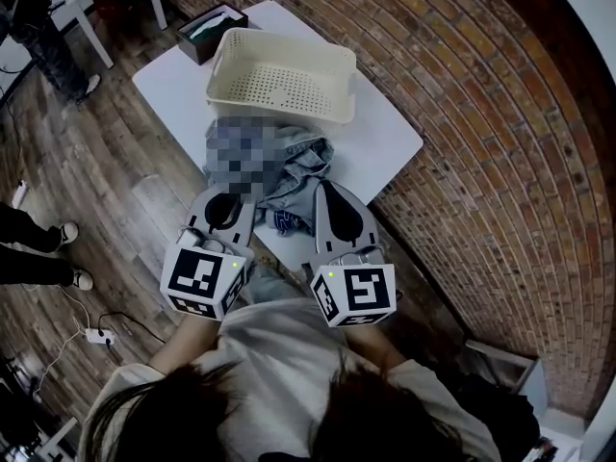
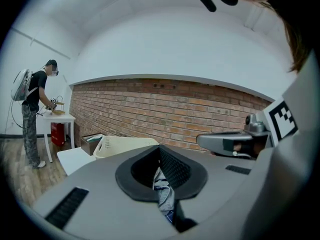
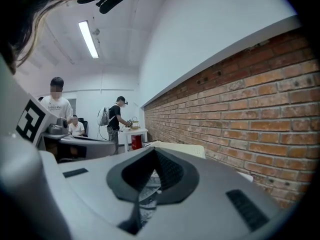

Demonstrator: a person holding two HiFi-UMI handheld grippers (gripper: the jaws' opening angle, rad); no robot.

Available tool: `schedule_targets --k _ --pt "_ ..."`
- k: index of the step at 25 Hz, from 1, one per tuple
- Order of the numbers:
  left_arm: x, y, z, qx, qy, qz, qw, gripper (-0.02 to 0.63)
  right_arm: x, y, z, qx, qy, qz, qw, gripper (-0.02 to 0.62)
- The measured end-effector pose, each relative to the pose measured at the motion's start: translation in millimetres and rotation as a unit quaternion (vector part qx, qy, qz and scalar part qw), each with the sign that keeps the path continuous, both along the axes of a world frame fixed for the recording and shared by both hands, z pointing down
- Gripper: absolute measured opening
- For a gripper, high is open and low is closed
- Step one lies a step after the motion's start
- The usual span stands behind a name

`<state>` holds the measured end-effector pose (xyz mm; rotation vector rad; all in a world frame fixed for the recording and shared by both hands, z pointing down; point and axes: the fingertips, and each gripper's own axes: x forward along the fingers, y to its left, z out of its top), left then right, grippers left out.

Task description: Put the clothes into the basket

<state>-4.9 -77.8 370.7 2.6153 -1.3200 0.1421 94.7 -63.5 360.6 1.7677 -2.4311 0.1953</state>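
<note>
We count one basket (image 1: 281, 75) and one heap of clothes (image 1: 300, 165) just beside it on the desk (image 1: 385, 142), with two grippers, the left gripper (image 1: 223, 203) and the right gripper (image 1: 337, 208), each with its fingers clamped together on that cloth.

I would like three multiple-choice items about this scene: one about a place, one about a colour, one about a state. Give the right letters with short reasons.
1. Where are the clothes?
A) inside the basket
B) on the table, beside the basket, on the person's side
C) on the floor

2. What colour is the basket?
A) red
B) cream
C) black

3. How are the left gripper and right gripper?
A) both open
B) only one shut
C) both shut on the clothes

Answers: 1 B, the basket is empty; 2 B, its walls are pale cream; 3 C, each gripper view shows cloth pinched.
</note>
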Motion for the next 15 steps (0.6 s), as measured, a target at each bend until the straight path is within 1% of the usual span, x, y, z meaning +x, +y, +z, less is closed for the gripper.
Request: schedule_targets --k 6,8,11,15 --pt "3.6 -18.5 11.9 -0.012 -0.012 -0.011 0.9998 0.0 8.1 -16.9 16.8 -0.017 0.002 -0.012 1.0 0.005" --pt "2.8 -21.2 17.6 -0.022 -0.01 -0.012 0.9996 0.0 8.3 -20.4 20.8 -0.02 0.003 -0.013 1.0 0.005" --pt "2.8 -24.9 26.8 -0.045 -0.002 -0.007 0.999 0.0 7.3 -24.9 26.7 -0.027 0.003 -0.013 1.0 0.005" --pt "-0.1 -33.8 36.8 -0.065 -0.004 0.007 0.9978 0.0 5.3 -31.7 35.0 -0.042 0.001 -0.015 0.999 0.005"
